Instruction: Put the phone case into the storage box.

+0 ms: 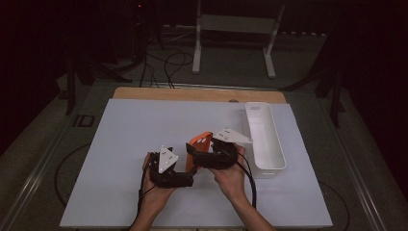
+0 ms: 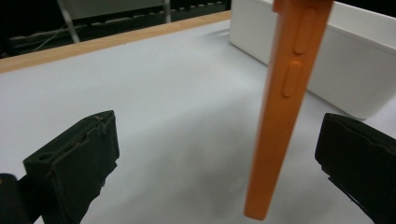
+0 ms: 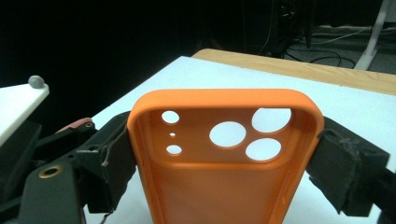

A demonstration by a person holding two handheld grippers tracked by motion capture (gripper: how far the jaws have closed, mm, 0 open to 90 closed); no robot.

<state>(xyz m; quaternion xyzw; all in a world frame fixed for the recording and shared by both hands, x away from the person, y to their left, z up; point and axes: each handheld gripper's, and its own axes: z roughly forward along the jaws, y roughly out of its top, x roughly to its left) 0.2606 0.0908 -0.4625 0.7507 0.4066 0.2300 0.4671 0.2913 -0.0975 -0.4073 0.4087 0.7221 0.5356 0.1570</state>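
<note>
An orange phone case (image 1: pixel 201 142) stands upright just above the white table top (image 1: pixel 125 144), near the middle front. My right gripper (image 1: pixel 192 153) is shut on it. In the right gripper view the black pads (image 3: pixel 112 163) press on both long edges of the case (image 3: pixel 224 154), whose camera holes face me. My left gripper (image 1: pixel 191 174) sits just left of it with its jaws wide open. In the left gripper view the case (image 2: pixel 285 93) hangs edge-on between those jaws, nearer the right one and touching neither pad (image 2: pixel 74 163).
A long white tray (image 1: pixel 264 139) lies along the table's right side, close behind the case (image 2: pixel 355 70). A wooden strip (image 1: pixel 192 94) runs along the far edge. Beyond the table are dark floor, cables and a white stand (image 1: pixel 235 29).
</note>
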